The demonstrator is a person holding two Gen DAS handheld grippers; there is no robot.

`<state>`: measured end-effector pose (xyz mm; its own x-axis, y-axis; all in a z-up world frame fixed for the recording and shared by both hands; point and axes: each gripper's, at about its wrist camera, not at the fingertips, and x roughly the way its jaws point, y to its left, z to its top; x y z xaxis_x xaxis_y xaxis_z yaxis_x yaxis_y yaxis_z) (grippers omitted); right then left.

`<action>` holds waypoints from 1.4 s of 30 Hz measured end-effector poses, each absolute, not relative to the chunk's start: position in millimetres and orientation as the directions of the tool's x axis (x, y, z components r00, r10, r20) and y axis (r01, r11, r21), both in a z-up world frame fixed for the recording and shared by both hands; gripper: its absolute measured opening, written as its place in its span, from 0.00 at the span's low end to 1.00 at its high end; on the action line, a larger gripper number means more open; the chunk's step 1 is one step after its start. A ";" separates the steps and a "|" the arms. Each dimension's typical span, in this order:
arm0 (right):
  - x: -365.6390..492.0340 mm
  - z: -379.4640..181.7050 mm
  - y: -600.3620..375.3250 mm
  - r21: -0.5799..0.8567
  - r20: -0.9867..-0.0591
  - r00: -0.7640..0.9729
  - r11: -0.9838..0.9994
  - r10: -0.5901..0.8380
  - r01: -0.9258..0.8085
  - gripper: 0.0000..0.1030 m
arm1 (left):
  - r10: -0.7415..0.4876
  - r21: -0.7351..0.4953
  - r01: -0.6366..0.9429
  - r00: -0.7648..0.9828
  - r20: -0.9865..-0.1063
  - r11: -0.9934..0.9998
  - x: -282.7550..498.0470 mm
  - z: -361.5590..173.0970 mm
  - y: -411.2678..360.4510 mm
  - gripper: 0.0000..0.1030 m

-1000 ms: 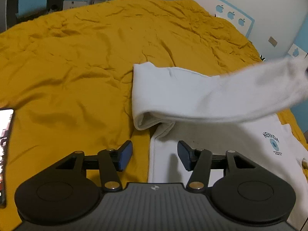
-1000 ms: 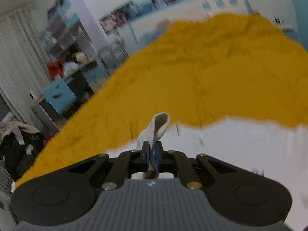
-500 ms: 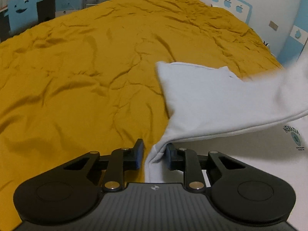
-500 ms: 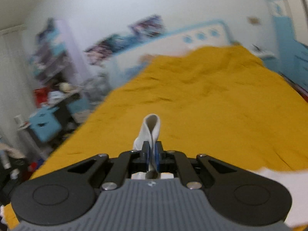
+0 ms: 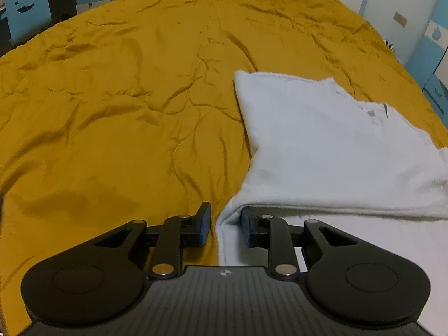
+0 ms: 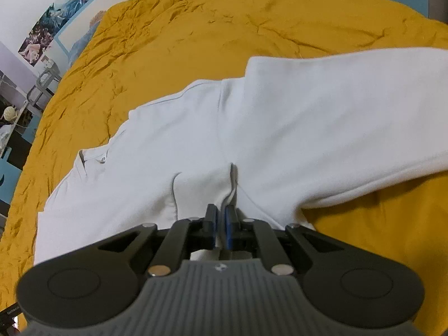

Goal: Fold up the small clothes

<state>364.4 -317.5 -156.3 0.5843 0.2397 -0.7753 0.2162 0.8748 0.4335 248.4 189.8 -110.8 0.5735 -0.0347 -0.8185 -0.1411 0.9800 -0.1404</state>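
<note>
White cotton sweatshirt (image 6: 252, 128) on mustard quilted bed (image 5: 126, 98): soft, light, limp. My right gripper (image 6: 220, 224) pinches its folded-over edge; my left gripper (image 5: 222, 225), jaws part-spread after closing, straddles the hem fold.

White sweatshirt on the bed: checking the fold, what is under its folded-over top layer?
Under the folded layer of the white sweatshirt lies more of the same garment, on the yellow bedspread. Any print on the lower layer is covered.

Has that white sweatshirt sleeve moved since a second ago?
Yes. The white sweatshirt sleeve, lifted earlier, now lies across the white sweatshirt's body on the mustard-yellow bedspread.
</note>
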 end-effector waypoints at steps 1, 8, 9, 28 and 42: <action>364.1 -156.1 -318.0 0.436 -0.774 0.586 0.874 0.242 0.216 0.00 | -0.033 -0.133 -0.137 0.565 -0.825 0.982 246.7 -106.9 189.1 0.29; 348.7 -142.5 -333.6 0.351 -0.777 0.609 0.913 0.161 0.207 0.07 | -0.080 -0.121 -0.026 0.619 -0.781 0.992 227.2 -65.4 183.0 0.32; 343.0 -137.6 -334.3 0.353 -0.772 0.613 0.915 0.167 0.195 0.07 | -0.086 -0.118 -0.008 0.634 -0.769 0.993 226.2 -58.9 181.1 0.33; 321.2 -139.3 -300.7 0.184 -0.807 0.567 0.983 0.163 -0.021 0.12 | -0.014 -0.044 -0.036 0.591 -0.807 0.998 278.7 -96.5 137.8 0.34; 207.1 -16.4 -482.3 0.341 -0.636 0.771 0.894 -0.008 0.291 0.41 | -0.106 -0.136 0.013 0.703 -0.703 0.991 252.1 -33.4 79.6 0.62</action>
